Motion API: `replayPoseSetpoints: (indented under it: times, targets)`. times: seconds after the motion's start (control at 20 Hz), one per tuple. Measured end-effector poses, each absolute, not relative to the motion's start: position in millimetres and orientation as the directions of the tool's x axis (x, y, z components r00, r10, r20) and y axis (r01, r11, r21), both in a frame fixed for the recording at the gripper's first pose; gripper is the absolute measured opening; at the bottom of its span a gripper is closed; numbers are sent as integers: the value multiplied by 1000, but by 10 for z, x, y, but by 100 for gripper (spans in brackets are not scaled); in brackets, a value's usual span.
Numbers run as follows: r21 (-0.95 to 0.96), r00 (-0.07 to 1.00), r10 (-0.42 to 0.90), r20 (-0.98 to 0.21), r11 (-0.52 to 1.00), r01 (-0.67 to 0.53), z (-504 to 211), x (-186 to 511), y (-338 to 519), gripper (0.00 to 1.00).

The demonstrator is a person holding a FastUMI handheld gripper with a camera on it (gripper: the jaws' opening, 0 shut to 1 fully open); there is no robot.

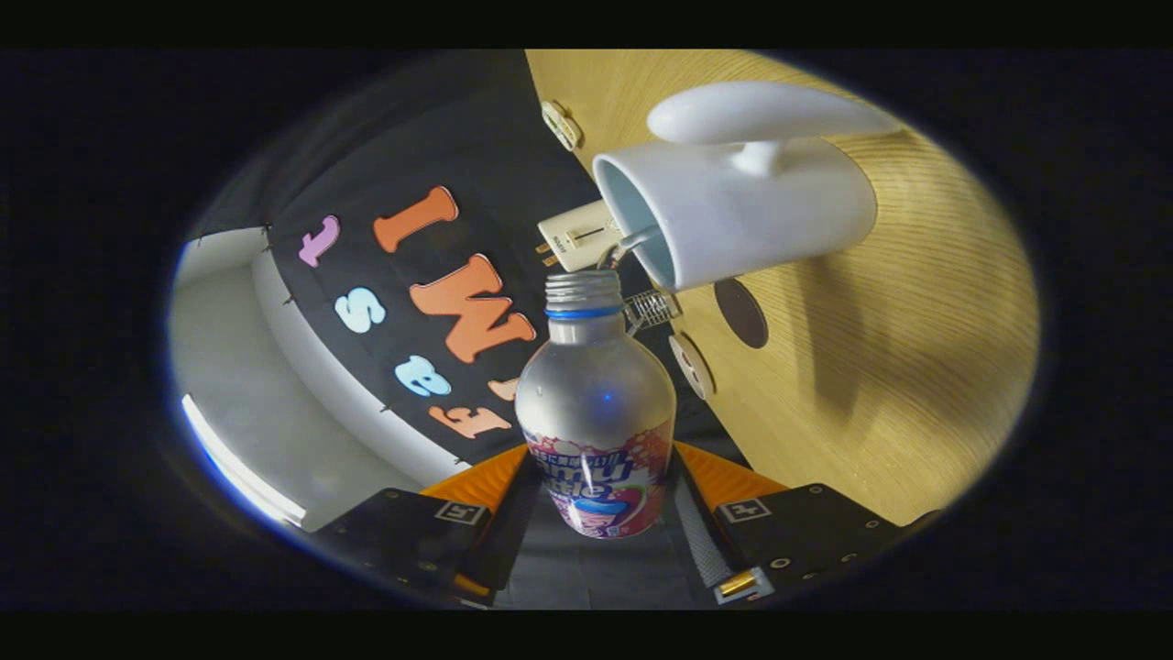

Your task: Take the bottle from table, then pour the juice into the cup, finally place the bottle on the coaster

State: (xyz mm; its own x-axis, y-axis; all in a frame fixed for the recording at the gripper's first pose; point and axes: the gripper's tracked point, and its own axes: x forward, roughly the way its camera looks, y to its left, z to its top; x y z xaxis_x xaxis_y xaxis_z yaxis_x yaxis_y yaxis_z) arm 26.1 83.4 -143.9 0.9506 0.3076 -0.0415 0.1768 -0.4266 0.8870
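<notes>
My gripper (600,513) is shut on the bottle (594,403), with a finger pressing on each side of its colourful label. The bottle is clear, has a blue ring under its threaded neck and carries no cap. The whole view is rolled over, so the wooden table (880,367) stands like a wall beside the bottle. The white cup (733,211), with its handle facing me, stands on that table just beyond the bottle. The bottle's open mouth is close to the cup's rim. A dark round coaster (740,312) lies on the table just beside the cup.
A white power strip (577,238) lies at the table's edge behind the cup, with a small wire rack (652,309) near it. A pale round disc (690,364) sits near the coaster. A small white fitting (561,124) lies further along the edge.
</notes>
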Motion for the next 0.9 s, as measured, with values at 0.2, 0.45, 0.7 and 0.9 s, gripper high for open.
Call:
replayPoseSetpoints:
  times: [0.2,0.45,0.7,0.9]
  targets:
    - [880,952,305,-33,-443,173,-1403,258,827,77]
    - [873,952,305,-21,-459,167,-1344,252,846,77]
    - [865,954,301,-14,-475,162,-1312,251,838,77]
    - [860,953,303,-4,-485,158,-1277,250,853,77]
